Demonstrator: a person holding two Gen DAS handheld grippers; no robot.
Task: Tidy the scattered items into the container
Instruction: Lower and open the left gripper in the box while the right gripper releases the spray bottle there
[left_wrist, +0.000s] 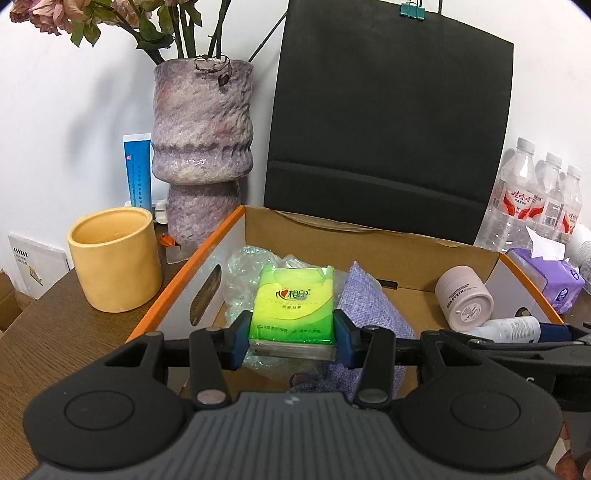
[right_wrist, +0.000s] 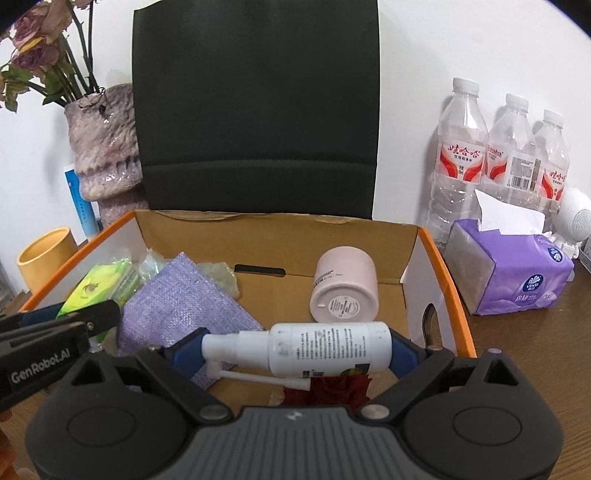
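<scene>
An open cardboard box (left_wrist: 369, 240) with orange rims (right_wrist: 445, 273) stands in front of me. My left gripper (left_wrist: 291, 332) is shut on a green tissue pack (left_wrist: 293, 306), held over the box's left part; the pack also shows in the right wrist view (right_wrist: 99, 286). My right gripper (right_wrist: 295, 349) is shut on a white spray bottle (right_wrist: 317, 349), held lying sideways over the box's near edge; it also shows in the left wrist view (left_wrist: 511, 328). Inside the box lie a purple cloth (right_wrist: 188, 306), a pink jar (right_wrist: 345, 288) on its side, clear plastic wrap (left_wrist: 243, 266) and something dark red (right_wrist: 332, 389).
A black bag (right_wrist: 255, 110) stands behind the box. A purple vase (left_wrist: 203, 147) with dried flowers, a blue tube (left_wrist: 137, 170) and a yellow cup (left_wrist: 116, 258) are at the left. Water bottles (right_wrist: 498, 147) and a purple tissue pack (right_wrist: 517, 273) are at the right.
</scene>
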